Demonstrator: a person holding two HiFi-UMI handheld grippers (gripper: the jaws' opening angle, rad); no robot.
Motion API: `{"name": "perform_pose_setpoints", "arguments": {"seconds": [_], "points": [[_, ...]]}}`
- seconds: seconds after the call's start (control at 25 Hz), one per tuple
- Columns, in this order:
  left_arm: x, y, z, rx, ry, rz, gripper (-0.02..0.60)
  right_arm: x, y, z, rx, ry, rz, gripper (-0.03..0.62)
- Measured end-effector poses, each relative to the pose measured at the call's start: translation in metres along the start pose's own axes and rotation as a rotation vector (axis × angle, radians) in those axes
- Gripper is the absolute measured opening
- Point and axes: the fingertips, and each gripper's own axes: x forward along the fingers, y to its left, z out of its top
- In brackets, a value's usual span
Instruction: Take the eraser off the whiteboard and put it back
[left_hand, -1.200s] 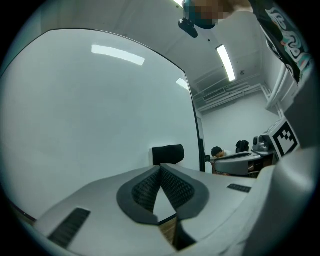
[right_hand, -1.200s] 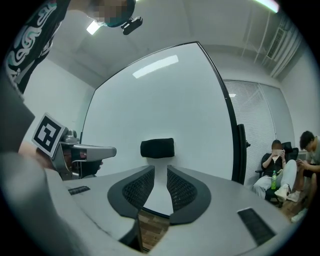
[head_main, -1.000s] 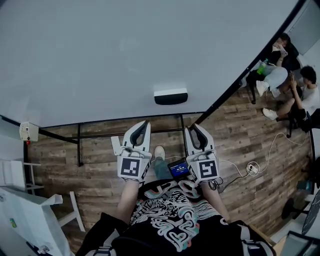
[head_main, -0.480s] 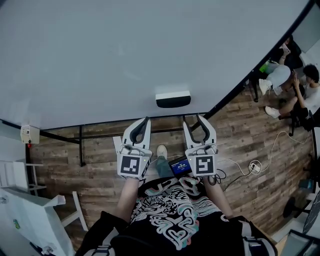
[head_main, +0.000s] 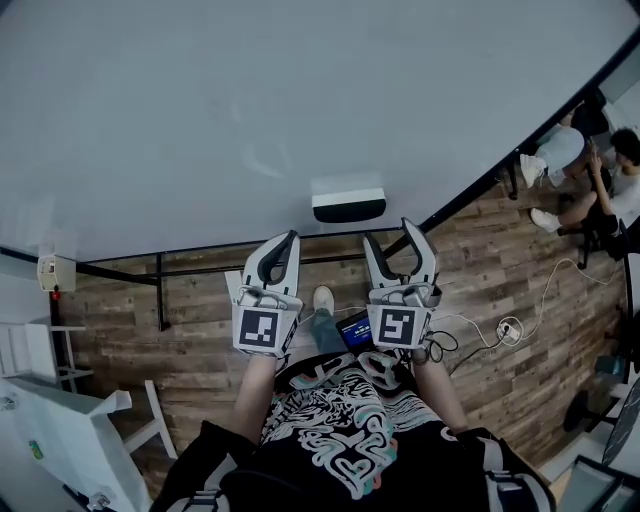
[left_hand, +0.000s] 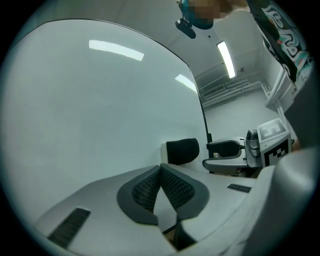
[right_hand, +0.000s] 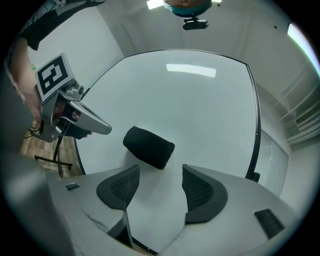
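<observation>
- Right now the eraser (head_main: 348, 198) clings to the whiteboard (head_main: 250, 110), low down near the bottom edge; it is a dark block with a pale upper face
- The right gripper (head_main: 400, 240) points at the board just below the eraser; its fingers have just been opening and stand apart with nothing between them
- In the right gripper view the eraser lies a little beyond the gap and slightly left of it, not yet touched
- The left gripper (head_main: 290, 245) is held alongside, its fingers closed together on nothing, and looks to have no part in the pickup
- The eraser is probably light, with a stiff shell and a soft felt face against the board, likely held there by a weak magnet
- The shell should take a firm squeeze without harm, though smooth plastic may slip under a loose one
- The best hold seems to be across the two long sides of the shell, near the middle and clear of the felt
- A straight pull away from the board should free it more cleanly than sliding it along the surface
</observation>
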Motion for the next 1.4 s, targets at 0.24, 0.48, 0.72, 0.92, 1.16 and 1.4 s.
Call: {"name": "perform_pose_setpoints", "arguments": {"seconds": [0.24,0.48,0.72,0.92,1.16,1.4], "points": [[0.009,0.002,-0.004,-0.011,-0.004,-0.003,0.026,0.009,0.001,0.004,-0.181,0.003,-0.002,0.276],[0.014,0.003,-0.006,-0.004,-0.006,0.005,0.026,0.019,0.004,0.005,-0.381,0.001,-0.001,0.302],[0.013,0.005,-0.009,-0.001,0.006,0.013,0.026,0.031,0.01,0.009,-0.596,-0.009,-0.025,0.331],[0.01,0.008,-0.006,-0.033,-0.009,0.016,0.026,0.041,0.01,0.016,-0.657,-0.015,-0.031,0.354],[0.011,0.008,-0.012,-0.042,-0.006,0.013,0.026,0.048,0.011,0.018,-0.719,-0.031,-0.013,0.357],[0.013,0.005,-0.01,-0.038,0.002,0.008,0.026,0.052,0.019,0.021,-0.762,-0.056,0.017,0.357]]}}
